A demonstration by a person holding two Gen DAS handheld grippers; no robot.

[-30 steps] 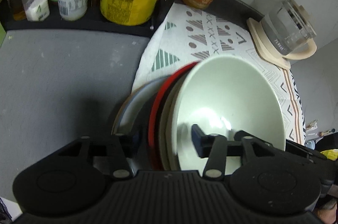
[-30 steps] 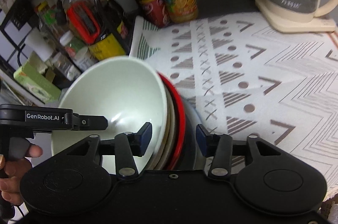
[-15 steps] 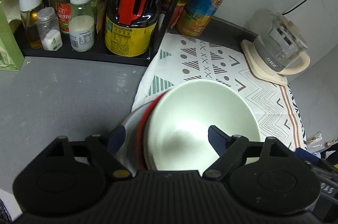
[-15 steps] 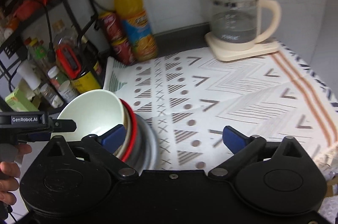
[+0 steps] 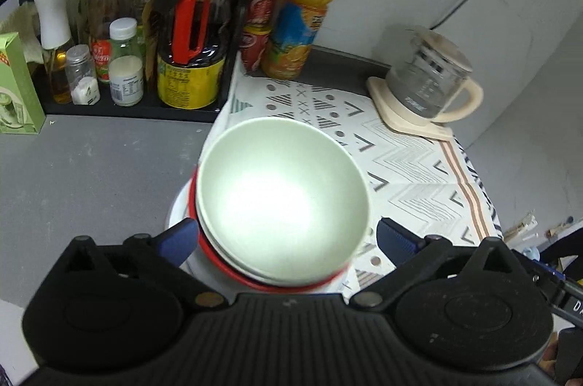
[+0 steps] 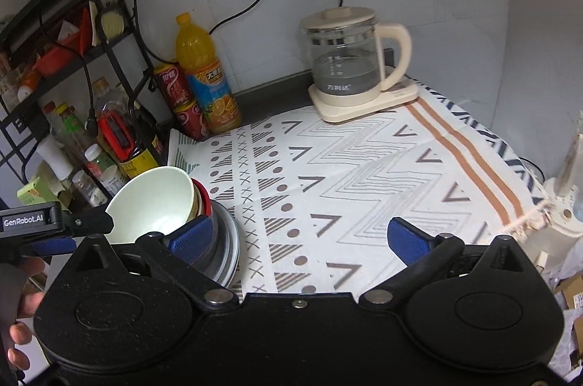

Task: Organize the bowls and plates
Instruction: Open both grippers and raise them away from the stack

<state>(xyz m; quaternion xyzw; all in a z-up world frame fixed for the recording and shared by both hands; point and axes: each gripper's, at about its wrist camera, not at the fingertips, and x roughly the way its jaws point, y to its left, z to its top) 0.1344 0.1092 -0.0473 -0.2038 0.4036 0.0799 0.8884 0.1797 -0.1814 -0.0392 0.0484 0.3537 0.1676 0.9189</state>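
Observation:
A pale green bowl (image 5: 280, 196) tops a stack with a beige bowl, a red dish (image 5: 218, 263) and a pale plate (image 5: 175, 215) under it. The stack stands at the left edge of the patterned cloth (image 6: 364, 167). My left gripper (image 5: 288, 240) hangs above the stack's near side, its jaws opening wide, the blue pads clear of the rims. In the right wrist view the bowl (image 6: 149, 200) and the grey plate (image 6: 227, 240) lie at the lower left. My right gripper (image 6: 300, 236) is open over bare cloth, its left pad in front of the stack.
A glass kettle (image 6: 346, 65) on a cream base stands at the back right. An orange drink bottle (image 5: 302, 22), red cans and a black rack of bottles (image 5: 120, 58) line the back left. A green box (image 5: 14, 87) sits far left. A hand (image 6: 22, 313) holds the left gripper.
Both grippers let go of the stack's rims, opened wide, and drew back and up. The stack, tilted before, now rests level on the counter.

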